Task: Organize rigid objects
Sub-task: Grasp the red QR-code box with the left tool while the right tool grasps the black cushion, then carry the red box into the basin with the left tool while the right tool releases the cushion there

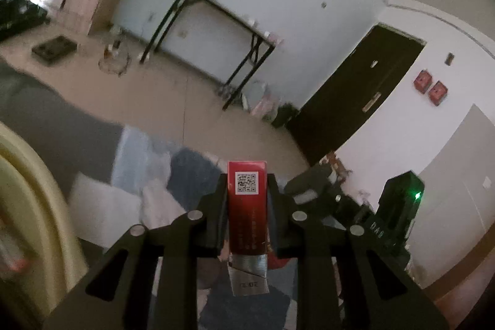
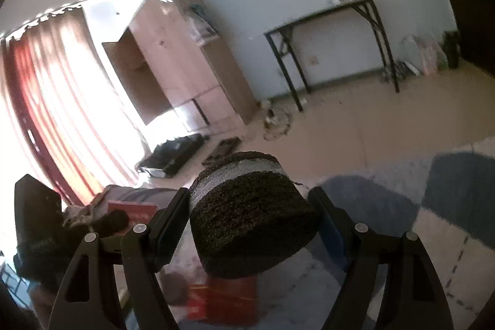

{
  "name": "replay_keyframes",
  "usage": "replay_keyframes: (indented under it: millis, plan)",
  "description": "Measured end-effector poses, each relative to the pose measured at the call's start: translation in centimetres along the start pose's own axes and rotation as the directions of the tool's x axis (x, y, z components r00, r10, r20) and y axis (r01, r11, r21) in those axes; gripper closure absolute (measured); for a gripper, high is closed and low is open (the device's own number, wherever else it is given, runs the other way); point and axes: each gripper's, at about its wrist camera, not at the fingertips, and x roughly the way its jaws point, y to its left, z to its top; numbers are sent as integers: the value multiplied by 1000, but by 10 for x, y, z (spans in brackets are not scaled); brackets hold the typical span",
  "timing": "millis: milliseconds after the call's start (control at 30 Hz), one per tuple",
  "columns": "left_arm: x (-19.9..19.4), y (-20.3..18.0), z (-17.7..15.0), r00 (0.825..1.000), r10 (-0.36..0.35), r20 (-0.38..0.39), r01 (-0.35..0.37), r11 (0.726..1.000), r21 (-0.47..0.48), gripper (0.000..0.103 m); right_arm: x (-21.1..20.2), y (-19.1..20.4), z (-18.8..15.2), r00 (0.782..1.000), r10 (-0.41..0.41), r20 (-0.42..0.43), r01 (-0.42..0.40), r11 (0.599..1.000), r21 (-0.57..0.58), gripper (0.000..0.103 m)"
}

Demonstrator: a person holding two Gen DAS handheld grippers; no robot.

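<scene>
- Left view: the left gripper (image 1: 247, 200) is squeezed tight on a red box (image 1: 247, 215). The box stands up between the two fingers, high over the rug (image 1: 191, 166).
- The box has a silver end (image 1: 248, 276) near the camera. The fingers hold it only by its thin sides. I think it could slip or tip if the hand shakes.
- A yellow tub (image 1: 40, 206) shows at the near left. Something pale lies in it, but it is too blurry to name.
- Right view: the right gripper (image 2: 250, 215) is clamped on a dark sponge (image 2: 250, 212) with a white stripe. It is up in the air over the rug (image 2: 433, 206).
- The sponge looks soft. I think it could squash and pop out if the fingers let go a bit.
- A red thing (image 2: 222, 299) lies below, near. The sponge could fall on it.
- I see no tub in this view.
</scene>
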Motion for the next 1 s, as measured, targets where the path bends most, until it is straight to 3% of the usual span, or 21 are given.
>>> replay_keyframes:
  millis: [67, 167, 233, 300, 367, 433, 500, 633, 700, 800, 933, 1000]
  plan:
    - [-28, -3, 13, 998, 20, 55, -21, 999, 25, 80, -6, 13, -1, 1000, 21, 11, -20, 999, -30, 26]
    - [-82, -3, 28, 977, 125, 173, -138, 988, 65, 80, -10, 38, -10, 998, 67, 9, -66, 994, -88, 26]
    - [-116, 6, 37, 955, 198, 219, -217, 974, 66, 80, -9, 64, -18, 994, 113, -8, -113, 983, -145, 26]
    - [-149, 21, 42, 918, 306, 254, -329, 943, 53, 80, -5, 95, -30, 984, 170, -50, -177, 963, -202, 26]
    - [-176, 50, 46, 874, 411, 258, -421, 907, -16, 80, 4, 125, -44, 968, 228, -108, -247, 941, -232, 26]
    - [-188, 76, 45, 857, 464, 224, -461, 885, -70, 80, 22, 153, -59, 937, 293, -193, -333, 915, -229, 26]
    - [-193, 94, 42, 839, 509, 191, -499, 861, -104, 80, 47, 184, -72, 906, 306, -291, -381, 890, -251, 26]
    - [-191, 114, 37, 844, 519, 137, -503, 854, -135, 80, 91, 238, -91, 886, 221, -408, -388, 836, -389, 26]
    - [-180, 118, 38, 875, 474, 103, -460, 878, -132, 80, 113, 253, -98, 876, 159, -455, -375, 818, -436, 26]
    - [-157, 121, 36, 886, 460, 58, -451, 884, -124, 80, 131, 256, -111, 880, 58, -472, -329, 791, -516, 26]
    - [-136, 128, 30, 857, 515, -7, -513, 852, -100, 80, 136, 250, -113, 878, 41, -478, -325, 784, -529, 26]
    - [-132, 129, 28, 828, 560, -25, -560, 825, -79, 80, 137, 252, -113, 878, 42, -477, -326, 782, -531, 26]
